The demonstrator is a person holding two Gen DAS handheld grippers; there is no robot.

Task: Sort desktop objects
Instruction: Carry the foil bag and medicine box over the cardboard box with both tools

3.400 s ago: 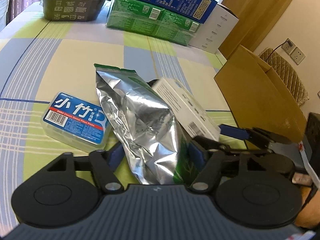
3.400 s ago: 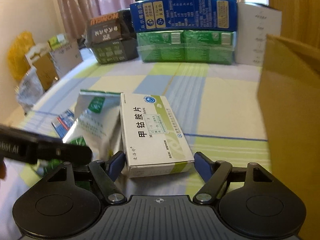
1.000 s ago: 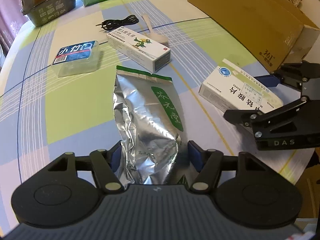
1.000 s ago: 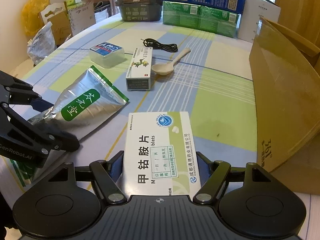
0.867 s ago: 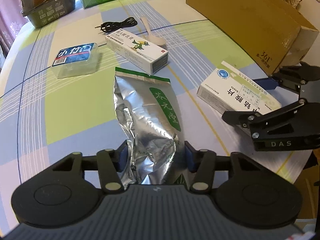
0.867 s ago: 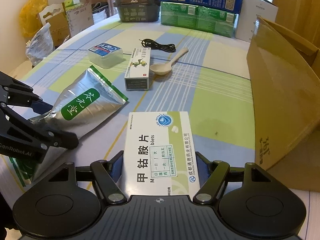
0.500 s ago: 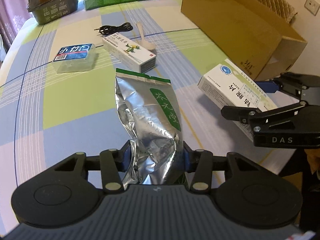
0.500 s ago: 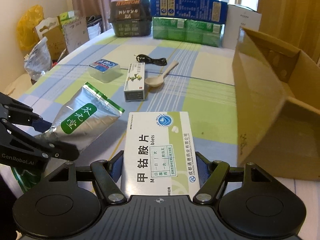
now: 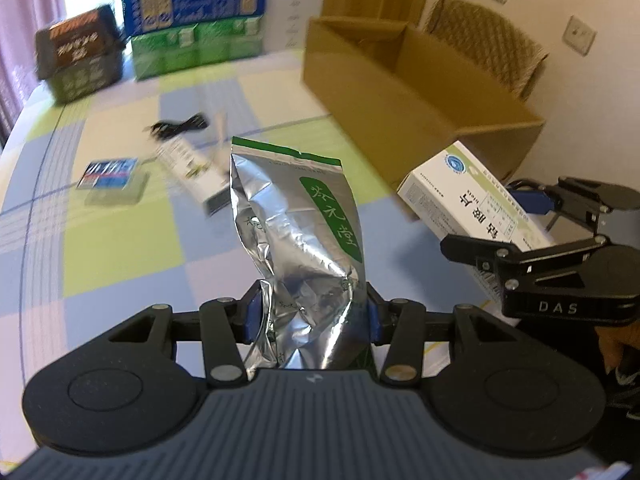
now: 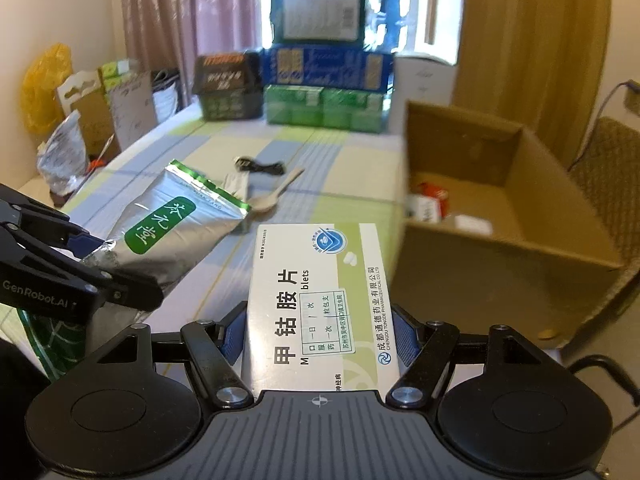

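Left wrist view takes in the table, covered in a checked cloth of blue, green and cream. At its far edge a stack of boxes stands, with a dark box to their left. An open cardboard box sits on the right side of the table; in the right wrist view a few small packs lie inside it, one of them red, too blurred to name.

Held up off the table, the silver foil pouch with a green label is pinched at its crumpled lower end by the left claw, both blue pads pressed into the foil. Just to its right, the right claw is clamped on a white and green medicine box, gripping the near end by its long sides; the box juts forward, near the front wall of the cardboard box.

Lying on the cloth beyond are a long carton, a clear plastic box with a blue label, a pale spoon and a coiled black cable, all well apart from both claws. Motion blur softens most of them.
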